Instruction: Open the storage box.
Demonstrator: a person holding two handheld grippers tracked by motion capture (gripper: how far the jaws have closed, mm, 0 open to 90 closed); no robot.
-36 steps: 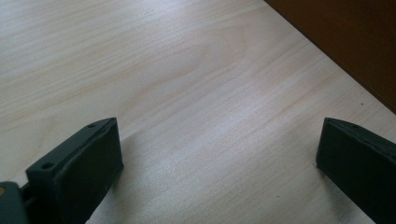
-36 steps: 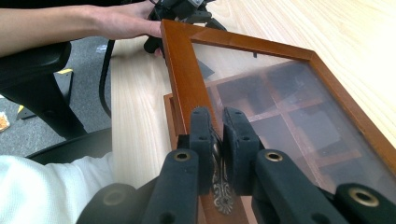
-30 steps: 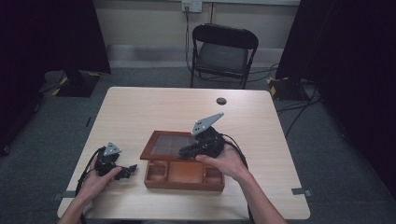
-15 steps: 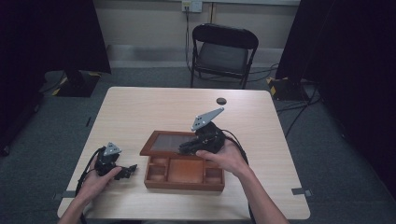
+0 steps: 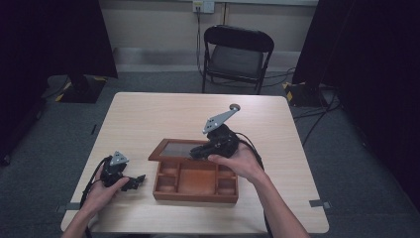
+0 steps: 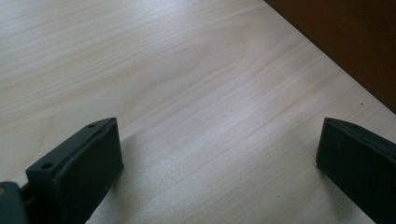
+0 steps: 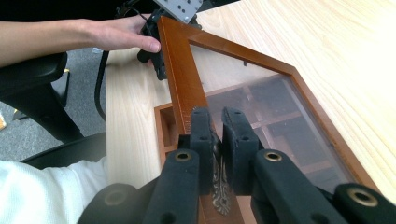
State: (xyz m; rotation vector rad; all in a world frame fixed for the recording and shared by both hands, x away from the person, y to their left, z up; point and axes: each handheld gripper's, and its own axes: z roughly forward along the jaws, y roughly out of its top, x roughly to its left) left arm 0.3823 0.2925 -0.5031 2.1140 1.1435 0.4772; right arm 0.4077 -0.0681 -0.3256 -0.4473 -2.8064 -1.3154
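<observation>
A brown wooden box [image 5: 195, 184] with several compartments sits near the table's front edge. Its glass-paned lid [image 5: 174, 149] is tilted up over the box's back half. My right gripper [image 5: 200, 151] is shut on the lid's front rail. In the right gripper view the gripper [image 7: 215, 116] pinches the wooden frame [image 7: 180, 70] just above a brass latch [image 7: 219, 192], and the compartments show through the glass [image 7: 280, 121]. My left gripper [image 5: 138, 179] rests on the table left of the box. It stands open [image 6: 219, 154] over bare wood, with the box's side [image 6: 345, 42] just beyond it.
A small dark round object [image 5: 235, 106] lies on the light wooden table [image 5: 148, 114] near its far edge. A black folding chair [image 5: 237, 54] stands behind the table. Cables trail from both grippers. The person's left hand [image 7: 121, 32] shows beyond the lid's corner.
My right gripper has moved slightly up and back with the lid's edge in its grip. The left gripper has stayed where it was.
</observation>
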